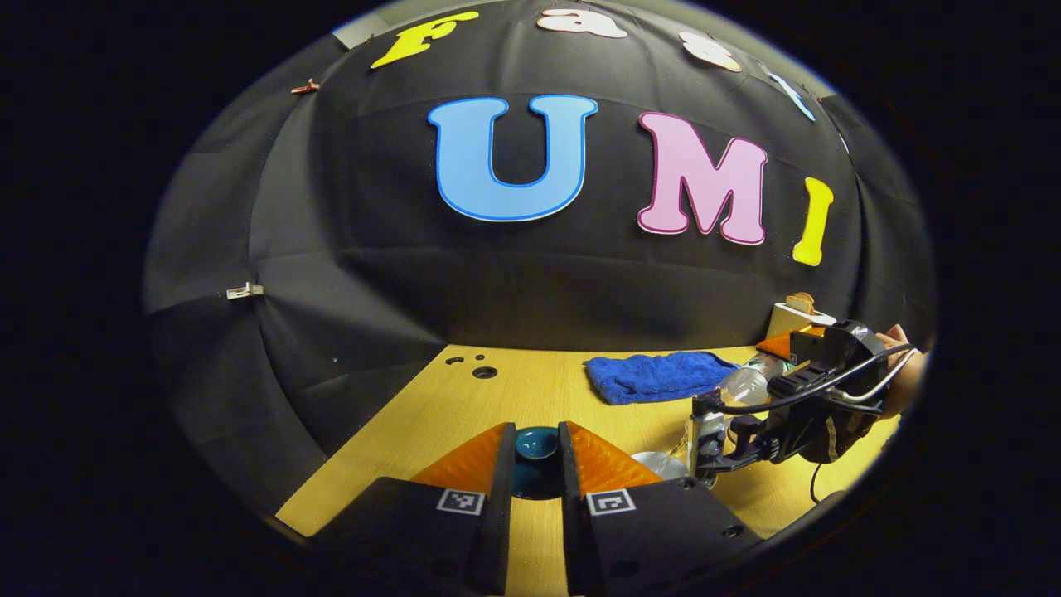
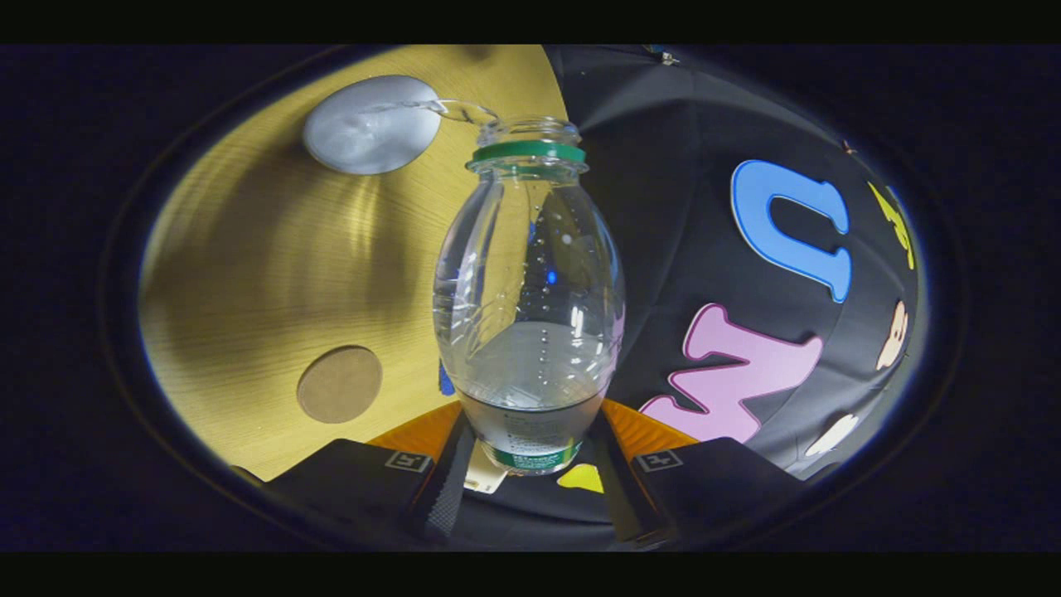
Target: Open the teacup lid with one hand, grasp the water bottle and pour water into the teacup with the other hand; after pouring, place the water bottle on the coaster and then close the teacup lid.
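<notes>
**Water runs from the tipped bottle into the cup**

A pale wooden surface [image 1: 547, 390] meets the black cloth wall. At two o'clock in the left gripper view lies a blue towel [image 1: 659, 375]. The right tongs [image 2: 530, 452] are clamped on the clear water bottle [image 2: 530, 290], tilted, capless, green ring at its neck, water pooled low. A thin stream reaches the teacup [image 2: 370, 124] at eleven o'clock. The round brown coaster [image 2: 340, 384] sits at eight o'clock. The left tongs [image 1: 536, 464] grip the dark teal lid [image 1: 535, 452].
</notes>
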